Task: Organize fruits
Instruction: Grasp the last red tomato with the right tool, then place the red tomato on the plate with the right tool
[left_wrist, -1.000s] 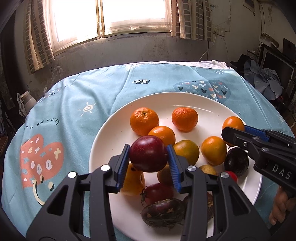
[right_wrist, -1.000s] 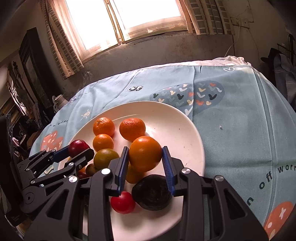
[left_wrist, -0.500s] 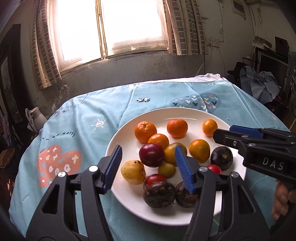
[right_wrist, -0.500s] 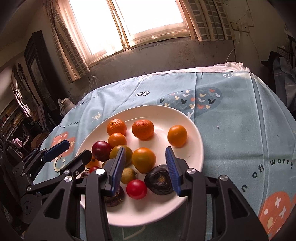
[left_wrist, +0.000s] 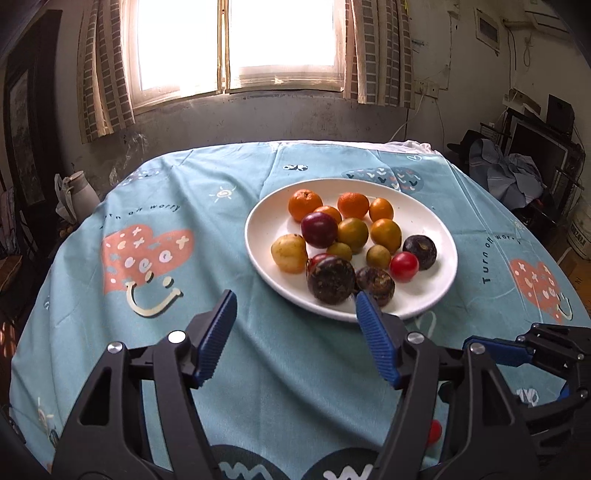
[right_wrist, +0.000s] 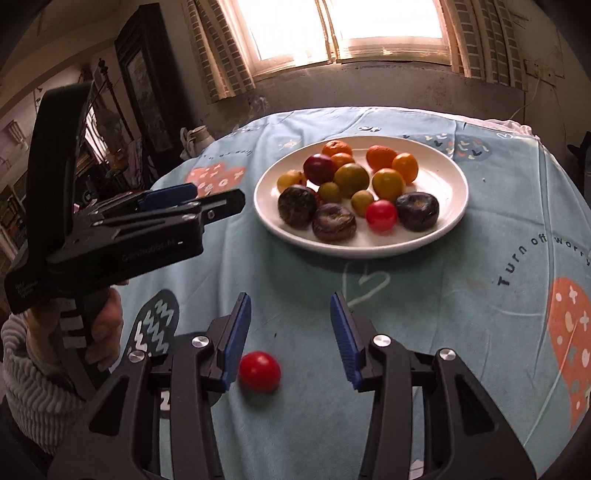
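Fruits (right_wrist: 354, 188) sit almost all piled on the white plate (right_wrist: 448, 221), 1 red tomato (right_wrist: 259, 371) loose on the bench beside my empty, parted right jaws (right_wrist: 291, 338), left jaws (left_wrist: 295, 336) opening on nothing.

**A dim room lit by one bright window**

Daylight pours through a window (left_wrist: 236, 44) flanked by checked curtains (left_wrist: 105, 70). Below it runs a stained grey wall (left_wrist: 258, 118). A dark cabinet (right_wrist: 147, 92) stands at the left; clothes (left_wrist: 509, 173) are heaped at the right. A blue patterned tablecloth (left_wrist: 147, 236) covers the table.
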